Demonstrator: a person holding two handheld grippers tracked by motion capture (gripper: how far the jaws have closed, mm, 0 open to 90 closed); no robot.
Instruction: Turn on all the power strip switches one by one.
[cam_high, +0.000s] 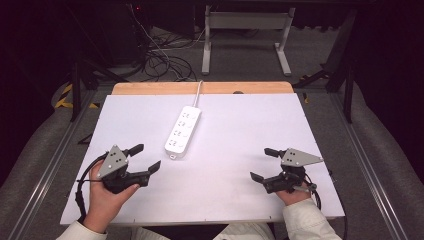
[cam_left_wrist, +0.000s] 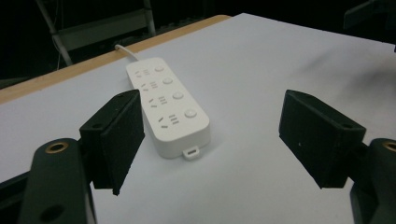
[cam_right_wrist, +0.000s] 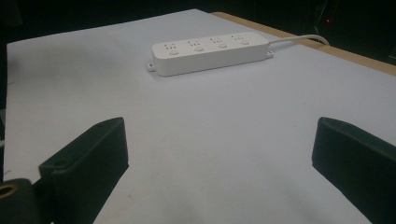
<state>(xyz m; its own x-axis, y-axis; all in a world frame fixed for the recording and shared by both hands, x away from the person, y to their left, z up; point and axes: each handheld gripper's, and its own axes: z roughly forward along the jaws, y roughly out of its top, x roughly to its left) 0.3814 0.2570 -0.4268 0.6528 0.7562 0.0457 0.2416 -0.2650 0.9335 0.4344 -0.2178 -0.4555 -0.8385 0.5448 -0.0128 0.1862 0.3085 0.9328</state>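
Dark room, grey floor, a white sheet (cam_high: 235, 170) covering most of a wooden table (cam_high: 200, 88) whose bare edge showed along the far side.

Nearest the person: two forearms in pale sleeves came in from the bottom edge, each hand holding a gripper low over the sheet. Left gripper (cam_high: 145, 157) sat at the near left, jaws spread wide, nothing between them, grey three-cornered plate on top, black cable looping back past the wrist. Right gripper (cam_high: 264, 163) sat at the near right, well apart from the left one, jaws likewise spread wide and empty, pointing toward the middle of the table.

Further in: a white power strip (cam_high: 183, 132) lay flat on the sheet, left of centre, long axis running roughly away from the person and slightly tilted. Four sockets in a row, each with a round button beside it, a small mounting tab at the near end. In the left gripper view the power strip (cam_left_wrist: 168, 105) lay just ahead, closer to the left jaw, not touching. In the right gripper view the power strip (cam_right_wrist: 210, 52) lay well ahead, side-on.

Its white cord (cam_high: 198, 93) ran off the far end, over the wooden edge.

Beyond the table: a grey-white metal frame (cam_high: 246, 37) stood on the floor, with tangled black cables (cam_high: 162, 62) left of it.
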